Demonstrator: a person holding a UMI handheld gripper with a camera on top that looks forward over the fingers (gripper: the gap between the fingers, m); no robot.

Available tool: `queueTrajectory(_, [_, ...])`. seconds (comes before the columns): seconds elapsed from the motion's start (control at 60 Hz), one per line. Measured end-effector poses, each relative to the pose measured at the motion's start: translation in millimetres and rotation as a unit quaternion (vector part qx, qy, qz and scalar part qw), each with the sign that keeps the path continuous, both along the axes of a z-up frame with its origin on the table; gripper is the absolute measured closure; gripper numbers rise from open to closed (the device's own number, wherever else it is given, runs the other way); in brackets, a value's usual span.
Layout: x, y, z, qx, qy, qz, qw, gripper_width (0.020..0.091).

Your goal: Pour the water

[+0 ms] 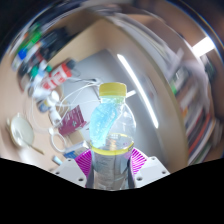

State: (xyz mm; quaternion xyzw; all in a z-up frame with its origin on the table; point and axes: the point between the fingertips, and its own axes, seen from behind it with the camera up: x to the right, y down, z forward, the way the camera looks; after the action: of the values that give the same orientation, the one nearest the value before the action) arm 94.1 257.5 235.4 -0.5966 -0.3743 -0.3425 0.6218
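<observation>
A blurred room fills the upper half of the frame: ceiling light strips [150, 95] streak across the upper right, and a pale wall or ceiling curves over the top. In the left half lies a tan surface [30, 105], tilted in the view, crowded with small things. Near the upper left stand several coloured markers or small bottles [32, 45], too blurred to tell apart. Below them sits a white power strip or box [45, 85] with white cables [70, 100] looping from it toward the centre. A dark reddish packet [70, 123] lies just left of the centre, and a pale rounded object [22, 128], perhaps a cup or a spoon, rests at the left edge.

At the centre of the frame a clear plastic bottle [113, 130] with a yellow cap [112, 90] rises straight up from the tongs [112, 160]. Its label or contents show light blue through the upper body, with a yellowish band lower down. The magenta pads [86, 160] of the tongs press against the bottle's lower body from both sides, in the lower centre of the frame, so the tongs are clenched around it. The bottle appears lifted clear of the surface, carried by the tongs alone.
</observation>
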Motion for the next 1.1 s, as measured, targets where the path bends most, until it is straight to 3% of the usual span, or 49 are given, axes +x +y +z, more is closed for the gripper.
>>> queueTrajectory(0.083, [13, -5, -37, -0.062, 0.234, 0.022, 0.970, 0.0622])
queueTrajectory(0.2, [20, -18, -83, -0.117, 0.407, 0.051, 0.905, 0.0623])
queueTrajectory(0.5, [33, 3, -151, -0.169, 0.482, 0.057, 0.858, 0.0608])
queueTrajectory(0.583, [27, 1, -148, -0.159, 0.487, 0.077, 0.855, 0.0607])
queueTrajectory(0.933, [28, -1, -145, -0.122, 0.488, 0.092, 0.859, 0.0600])
queueTrajectory(1.1, [30, -3, -148, -0.135, 0.476, 0.079, 0.865, 0.0513])
